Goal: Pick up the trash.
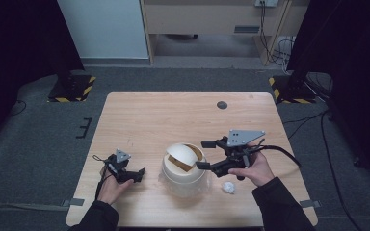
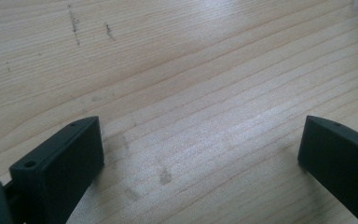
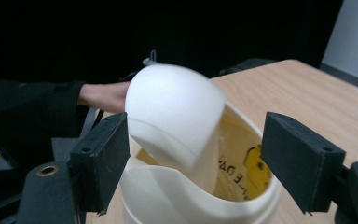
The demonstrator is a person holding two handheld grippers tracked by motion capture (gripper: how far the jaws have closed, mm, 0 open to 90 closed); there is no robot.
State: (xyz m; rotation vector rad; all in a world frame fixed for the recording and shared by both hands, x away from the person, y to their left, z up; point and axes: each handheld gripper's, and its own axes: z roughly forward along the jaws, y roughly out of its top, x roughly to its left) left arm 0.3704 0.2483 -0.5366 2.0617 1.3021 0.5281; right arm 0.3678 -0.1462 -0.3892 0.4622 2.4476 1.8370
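Observation:
A small white bin (image 1: 184,172) with a domed swing lid (image 1: 180,151) stands near the table's front middle. The lid (image 3: 175,112) is tilted, and yellow printed material shows inside the bin (image 3: 200,200). My right gripper (image 1: 203,154) is level at the bin's right side, pointing at it. Its jaws stand wide on either side of the lid without pressing on it, so the right gripper (image 3: 196,163) is open. A crumpled white paper ball (image 1: 229,187) lies on the table under my right hand. My left gripper (image 1: 136,175) rests low on the table left of the bin, and in its own view the left gripper (image 2: 200,154) is open over bare wood.
The wooden table (image 1: 164,115) has a dark round spot (image 1: 222,105) near its far edge. Black stands with striped bases (image 1: 71,89) flank the far corners. The person's left hand (image 3: 105,95) shows behind the bin.

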